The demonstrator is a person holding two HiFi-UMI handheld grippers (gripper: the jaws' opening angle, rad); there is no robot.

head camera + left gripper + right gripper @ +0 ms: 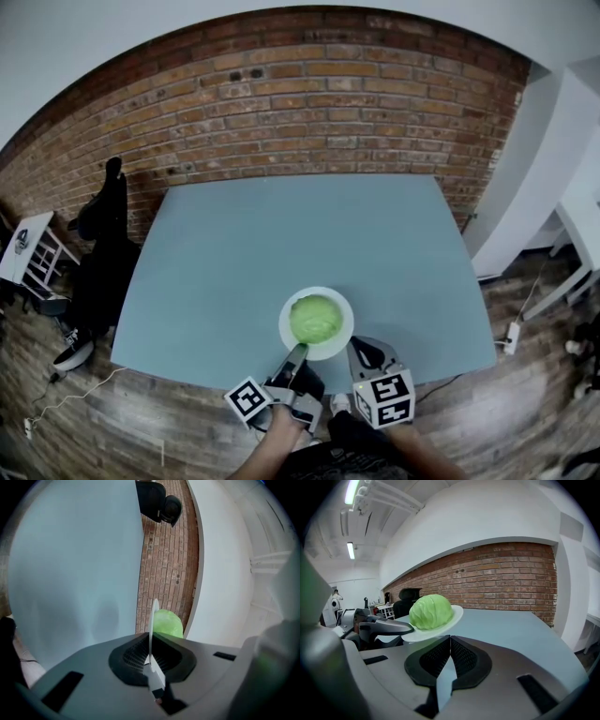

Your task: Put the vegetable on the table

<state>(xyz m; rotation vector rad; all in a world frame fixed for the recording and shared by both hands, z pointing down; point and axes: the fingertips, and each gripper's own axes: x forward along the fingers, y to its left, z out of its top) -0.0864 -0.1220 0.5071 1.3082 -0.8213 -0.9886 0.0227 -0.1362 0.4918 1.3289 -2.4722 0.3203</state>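
one tool (151, 645), the left, clamps the plate (154, 611) bearing cabbage (168, 623).

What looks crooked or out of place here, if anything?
The white plate looks tilted against the table, pinched at one rim by the left gripper, so the cabbage sits on a slope.

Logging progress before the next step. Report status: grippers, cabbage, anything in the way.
Left gripper shut on plate rim. Right gripper shut, empty, beside plate. Cabbage on plate, not yet on table. No obstruction seen.
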